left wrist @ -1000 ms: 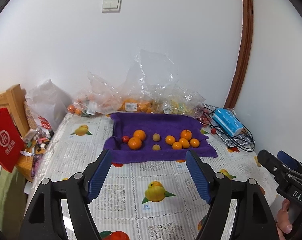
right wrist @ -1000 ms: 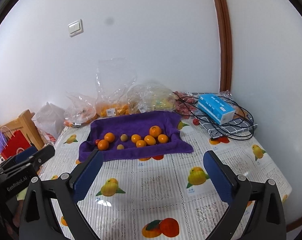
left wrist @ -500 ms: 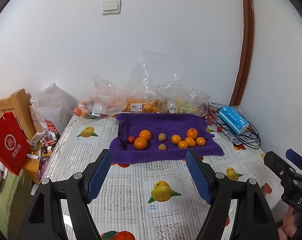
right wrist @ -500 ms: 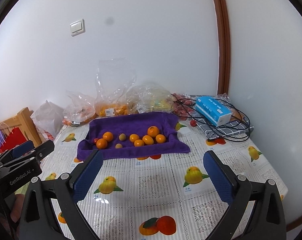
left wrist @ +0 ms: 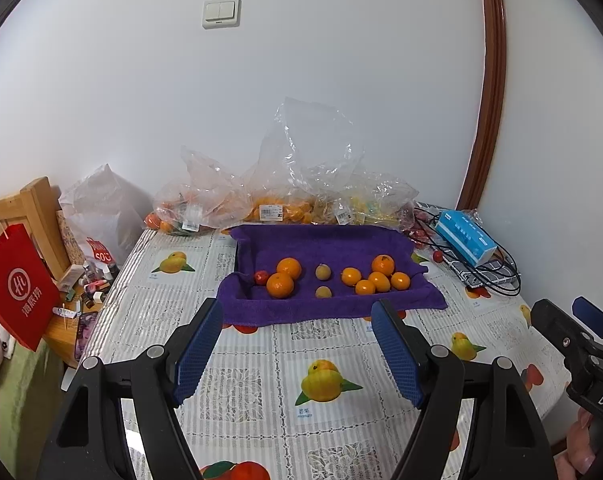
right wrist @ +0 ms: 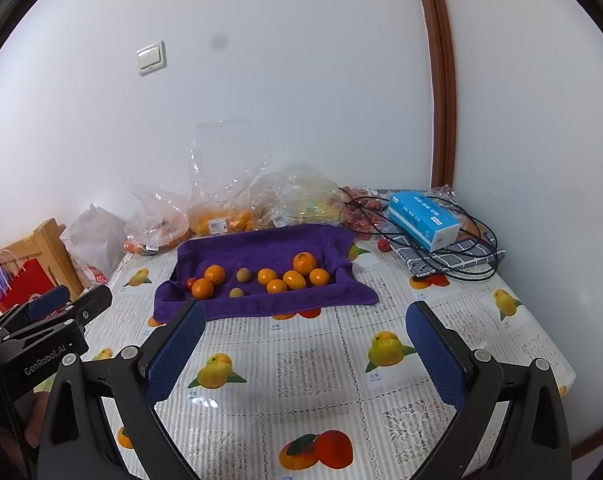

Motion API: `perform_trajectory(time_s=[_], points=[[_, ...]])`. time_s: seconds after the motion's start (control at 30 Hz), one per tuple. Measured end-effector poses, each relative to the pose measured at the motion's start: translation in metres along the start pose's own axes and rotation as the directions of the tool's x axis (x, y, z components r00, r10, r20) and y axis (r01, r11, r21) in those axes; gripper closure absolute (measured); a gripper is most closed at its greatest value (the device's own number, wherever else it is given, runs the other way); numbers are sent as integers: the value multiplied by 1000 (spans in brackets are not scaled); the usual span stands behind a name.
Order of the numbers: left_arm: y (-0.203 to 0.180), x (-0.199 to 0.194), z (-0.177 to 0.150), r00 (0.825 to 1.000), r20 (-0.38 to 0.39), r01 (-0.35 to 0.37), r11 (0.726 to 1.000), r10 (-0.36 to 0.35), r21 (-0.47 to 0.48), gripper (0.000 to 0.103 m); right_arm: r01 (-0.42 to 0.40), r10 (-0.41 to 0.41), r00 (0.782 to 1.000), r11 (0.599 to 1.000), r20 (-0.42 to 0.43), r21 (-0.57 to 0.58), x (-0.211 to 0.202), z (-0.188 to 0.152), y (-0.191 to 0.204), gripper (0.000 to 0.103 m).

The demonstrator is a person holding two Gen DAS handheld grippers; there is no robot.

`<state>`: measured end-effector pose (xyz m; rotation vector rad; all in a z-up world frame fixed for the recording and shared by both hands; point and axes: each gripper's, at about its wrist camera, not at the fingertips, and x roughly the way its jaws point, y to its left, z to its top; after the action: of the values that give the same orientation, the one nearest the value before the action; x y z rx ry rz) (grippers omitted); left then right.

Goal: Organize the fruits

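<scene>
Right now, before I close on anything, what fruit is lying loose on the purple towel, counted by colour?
On the purple towel:
Orange citrus: 7
Small tan-brown fruits: 2
Small red fruit: 1
Total: 10

purple towel (left wrist: 325, 240), orange fruits (left wrist: 289, 268), fruit-print tablecloth (left wrist: 261, 360)

Bare tablecloth (left wrist: 325, 340) before purple towel (left wrist: 329, 240)

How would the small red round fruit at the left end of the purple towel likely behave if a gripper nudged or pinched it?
The small red round fruit would probably roll, being round and loose on the purple towel. The towel's raised folded edge might stop it. Its size suggests it is light, and a hard pinch could perhaps bruise it.
</scene>
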<state>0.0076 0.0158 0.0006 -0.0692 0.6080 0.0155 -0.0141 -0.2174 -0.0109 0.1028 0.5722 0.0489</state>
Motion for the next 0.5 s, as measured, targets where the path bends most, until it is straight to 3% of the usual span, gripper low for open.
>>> perform_trajectory(time_s=[0.5], points=[[-2, -2, 1, 1000, 2, 1, 1000, -1, 11, 28, 5, -5, 1000, 1000, 4, 7, -1, -1, 0, 4]])
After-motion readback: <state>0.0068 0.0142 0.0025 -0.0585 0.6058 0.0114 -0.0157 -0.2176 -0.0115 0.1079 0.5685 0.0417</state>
